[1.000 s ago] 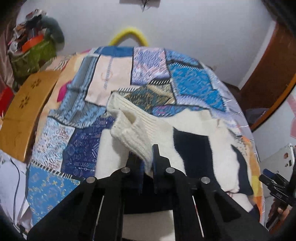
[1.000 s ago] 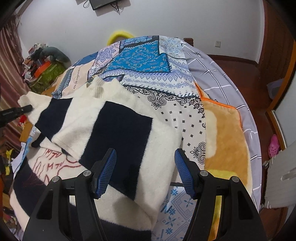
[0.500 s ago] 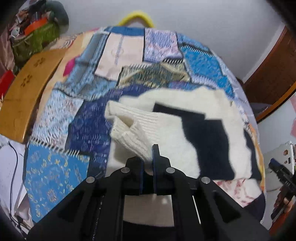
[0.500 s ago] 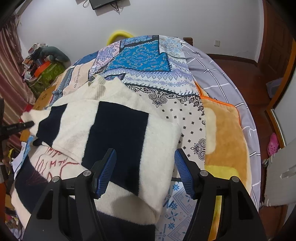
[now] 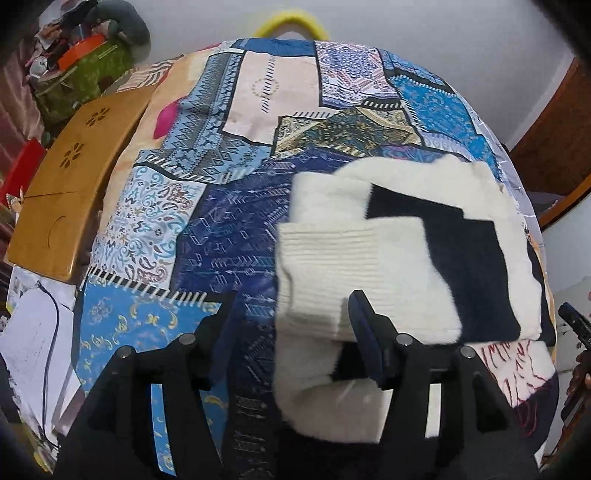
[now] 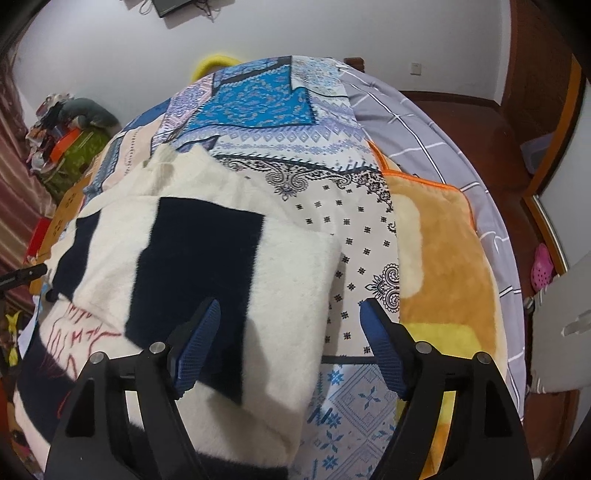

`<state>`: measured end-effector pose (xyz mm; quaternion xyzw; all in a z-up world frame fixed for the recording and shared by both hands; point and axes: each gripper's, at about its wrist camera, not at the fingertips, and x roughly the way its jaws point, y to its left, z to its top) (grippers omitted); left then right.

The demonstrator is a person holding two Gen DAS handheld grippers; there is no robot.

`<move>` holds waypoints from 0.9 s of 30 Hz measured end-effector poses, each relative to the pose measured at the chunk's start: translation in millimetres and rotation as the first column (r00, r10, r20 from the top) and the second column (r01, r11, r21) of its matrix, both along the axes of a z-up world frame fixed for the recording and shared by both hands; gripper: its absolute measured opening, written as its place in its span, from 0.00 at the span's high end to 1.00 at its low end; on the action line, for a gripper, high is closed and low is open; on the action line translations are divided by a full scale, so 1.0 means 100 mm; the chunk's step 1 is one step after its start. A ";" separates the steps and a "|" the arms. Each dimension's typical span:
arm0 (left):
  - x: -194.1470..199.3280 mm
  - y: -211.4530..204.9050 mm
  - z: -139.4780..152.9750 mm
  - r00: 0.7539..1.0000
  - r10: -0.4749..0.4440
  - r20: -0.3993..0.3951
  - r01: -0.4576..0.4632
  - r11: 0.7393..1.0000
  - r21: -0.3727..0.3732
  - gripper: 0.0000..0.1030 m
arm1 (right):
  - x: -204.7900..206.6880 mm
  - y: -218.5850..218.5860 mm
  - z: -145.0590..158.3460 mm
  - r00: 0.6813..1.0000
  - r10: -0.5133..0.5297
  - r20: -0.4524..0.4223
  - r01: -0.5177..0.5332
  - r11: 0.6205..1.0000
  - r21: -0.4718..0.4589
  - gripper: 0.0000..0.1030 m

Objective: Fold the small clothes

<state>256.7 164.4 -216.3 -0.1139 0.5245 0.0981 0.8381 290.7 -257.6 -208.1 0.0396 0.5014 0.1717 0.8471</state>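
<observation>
A cream and navy block sweater point(image 5: 424, 240) lies on a patchwork bedspread point(image 5: 229, 177). Its ribbed cream sleeve cuff point(image 5: 325, 266) lies folded over the body, just ahead of my left gripper point(image 5: 291, 317), which is open with nothing between its fingers. In the right wrist view the sweater point(image 6: 207, 266) spreads across the left half. My right gripper point(image 6: 290, 321) is open above the sweater's right edge, empty. A cream garment with red marks point(image 6: 74, 332) lies under the sweater.
A wooden lap table point(image 5: 70, 184) stands off the bed's left side, with clutter point(image 5: 81, 62) behind it. An orange plush blanket point(image 6: 443, 266) and a grey checked sheet point(image 6: 424, 129) cover the bed's right side. A yellow hoop point(image 5: 291, 26) shows at the far wall.
My left gripper carried the sleeve cuff across onto the sweater body, then opened and let it go. The cuff now lies flat. My right gripper stayed open and nearly still.
</observation>
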 end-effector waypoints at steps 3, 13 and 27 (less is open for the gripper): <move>0.09 0.07 -0.02 1.000 -0.004 -0.005 0.004 1.000 -0.024 0.37 | 0.07 -0.03 -0.08 1.000 -0.017 -0.026 0.017 1.000 0.017 0.27; 0.54 0.15 -0.35 0.999 -0.012 -0.049 0.004 0.986 -0.165 0.36 | 0.35 -0.08 -0.39 0.991 -0.051 -0.123 0.059 0.996 0.068 0.27; 0.64 0.03 -0.30 0.997 -0.082 0.001 0.082 0.985 -0.152 0.62 | 0.52 0.12 -0.47 0.994 0.008 -0.112 0.002 0.996 0.094 0.51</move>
